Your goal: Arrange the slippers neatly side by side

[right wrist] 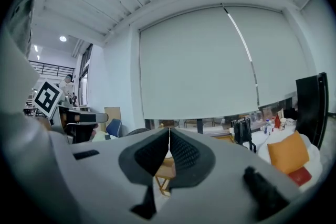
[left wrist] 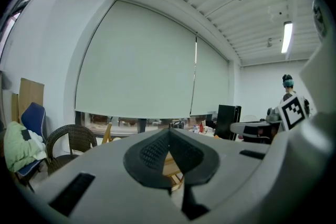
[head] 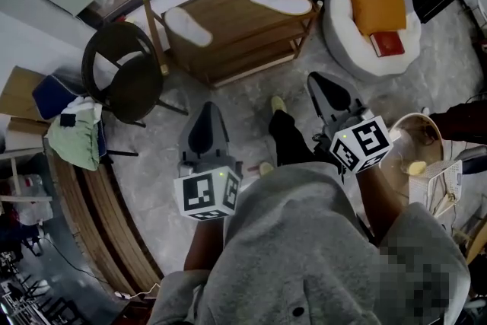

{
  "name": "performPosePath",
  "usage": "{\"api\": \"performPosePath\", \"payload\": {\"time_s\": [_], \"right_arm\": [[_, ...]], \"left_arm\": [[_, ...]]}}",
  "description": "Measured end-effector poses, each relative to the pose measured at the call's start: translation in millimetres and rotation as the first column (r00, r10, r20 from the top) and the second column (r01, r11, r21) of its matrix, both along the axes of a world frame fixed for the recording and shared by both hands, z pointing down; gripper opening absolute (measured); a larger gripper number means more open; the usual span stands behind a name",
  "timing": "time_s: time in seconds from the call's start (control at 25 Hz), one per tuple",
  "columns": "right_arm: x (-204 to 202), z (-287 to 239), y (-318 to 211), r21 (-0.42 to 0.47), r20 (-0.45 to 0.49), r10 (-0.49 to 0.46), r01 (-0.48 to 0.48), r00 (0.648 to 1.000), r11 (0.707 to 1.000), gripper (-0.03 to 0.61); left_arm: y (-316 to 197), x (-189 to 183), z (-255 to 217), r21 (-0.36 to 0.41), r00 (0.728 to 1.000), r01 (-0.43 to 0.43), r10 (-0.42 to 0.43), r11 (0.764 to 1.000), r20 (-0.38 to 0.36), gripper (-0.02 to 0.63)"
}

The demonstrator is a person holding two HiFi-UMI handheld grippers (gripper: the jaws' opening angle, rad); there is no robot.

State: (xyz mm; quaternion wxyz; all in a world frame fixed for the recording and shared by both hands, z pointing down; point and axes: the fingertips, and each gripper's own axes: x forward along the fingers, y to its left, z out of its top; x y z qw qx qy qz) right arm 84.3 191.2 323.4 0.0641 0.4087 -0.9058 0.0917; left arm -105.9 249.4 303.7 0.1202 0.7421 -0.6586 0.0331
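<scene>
A flat white slipper point(head: 188, 26) and its mate point(head: 280, 1) lie well apart on the wooden table point(head: 236, 38) at twelve o'clock. The left gripper point(head: 208, 110) and right gripper point(head: 319, 84) hover short of it, jaws together and empty, probably poised to reach.

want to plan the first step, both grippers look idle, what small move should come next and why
Probably open the right gripper and reach toward the right slipper on the wooden shelf. It and the left gripper are shut, empty and short of the shelf; the left slipper lies far apart, angled differently.
</scene>
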Motion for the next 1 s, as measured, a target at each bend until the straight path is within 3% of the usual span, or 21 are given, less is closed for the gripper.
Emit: {"api": "performPosePath", "payload": {"time_s": [0.56, 0.84, 1.0], "right_arm": [[-1, 38, -124, -0.115, -0.03, 0.045, -0.048, 0.999, 0.992, 0.026], [7, 58, -213, -0.256, 0.001, 0.132, -0.127, 0.991, 0.958, 0.028], [10, 70, -252, -0.291, -0.002, 0.155, -0.148, 0.988, 0.945, 0.029]], "left_arm": [[-124, 2, 24, -0.076, 1.0, -0.02, 0.019, 0.997, -0.005, 0.012], [-195, -4, 22, -0.106, 1.0, 0.011, -0.012, 0.994, -0.011, 0.012], [-227, -5, 28, -0.132, 1.0, 0.019, -0.021, 0.991, -0.008, 0.012]]}}
